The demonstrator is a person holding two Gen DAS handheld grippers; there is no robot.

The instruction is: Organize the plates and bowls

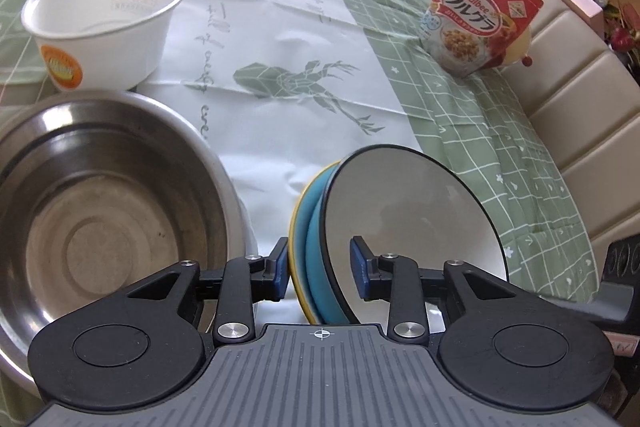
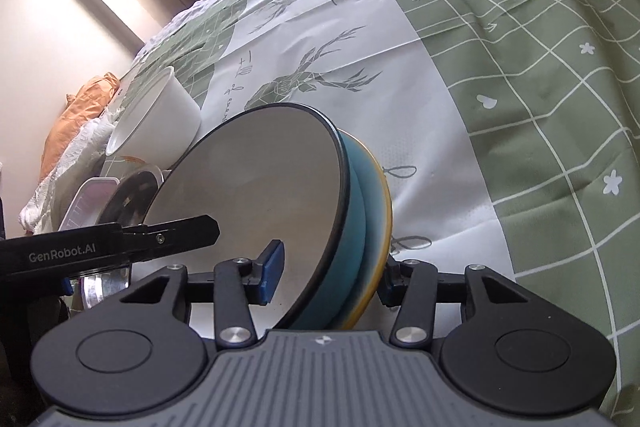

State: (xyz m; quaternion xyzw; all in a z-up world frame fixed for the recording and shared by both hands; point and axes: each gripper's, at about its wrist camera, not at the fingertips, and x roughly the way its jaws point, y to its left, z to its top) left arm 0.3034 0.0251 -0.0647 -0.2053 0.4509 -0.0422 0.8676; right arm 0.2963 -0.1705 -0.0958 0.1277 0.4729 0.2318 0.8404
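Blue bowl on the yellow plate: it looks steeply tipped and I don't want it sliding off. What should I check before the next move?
1. Blue bowl nested on yellow plate: ok.
2. Left tool straddles the stack, one pad inside the bowl, one behind the plate: ok.
3. Right tool straddles it the same way: ok.
4. Pads pressing firmly on both sides: cannot tell.
5. Stack level: not ok, it stands tilted nearly on edge.
6. Steel bowl beside the stack is empty: ok.
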